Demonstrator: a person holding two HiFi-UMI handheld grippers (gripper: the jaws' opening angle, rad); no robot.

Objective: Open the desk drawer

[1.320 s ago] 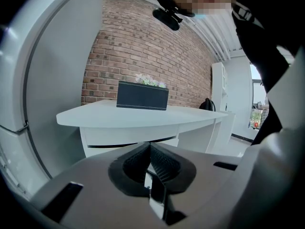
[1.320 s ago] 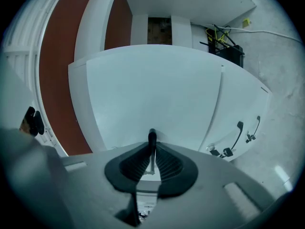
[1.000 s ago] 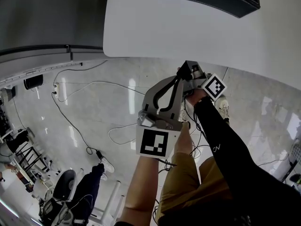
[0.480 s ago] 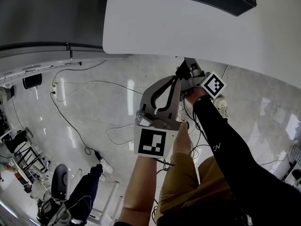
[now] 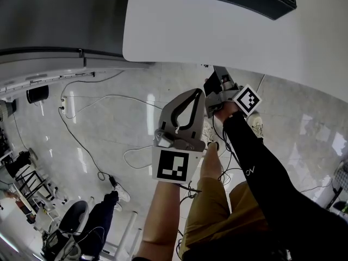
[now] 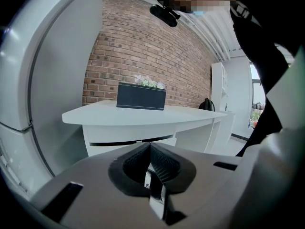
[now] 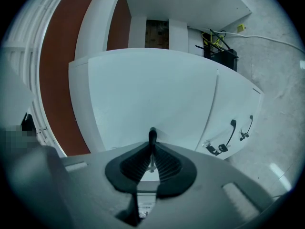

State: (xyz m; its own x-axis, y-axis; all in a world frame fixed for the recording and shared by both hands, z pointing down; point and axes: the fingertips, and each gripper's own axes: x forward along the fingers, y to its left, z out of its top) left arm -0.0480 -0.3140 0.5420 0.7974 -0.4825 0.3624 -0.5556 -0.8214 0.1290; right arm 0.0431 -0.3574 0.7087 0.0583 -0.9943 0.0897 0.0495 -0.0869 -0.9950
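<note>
Pinched in the narrowly shut right gripper (image 7: 152, 151): the dark handle (image 7: 152, 136) on the white drawer front (image 7: 157, 94), tucked under the near edge of the desk (image 5: 228, 31). Grasp apparently done, whole pull left (no sign yet of anything slid out). Pressed together on nothing: the left gripper (image 6: 150, 156), nearer the body. Against a second ago, drifted slightly left and nearer; right unmoved

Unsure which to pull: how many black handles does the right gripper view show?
3. The gripped handle is in the shut right claw; a second handle and third handle are on the panel at lower right. More may be hidden.
</note>
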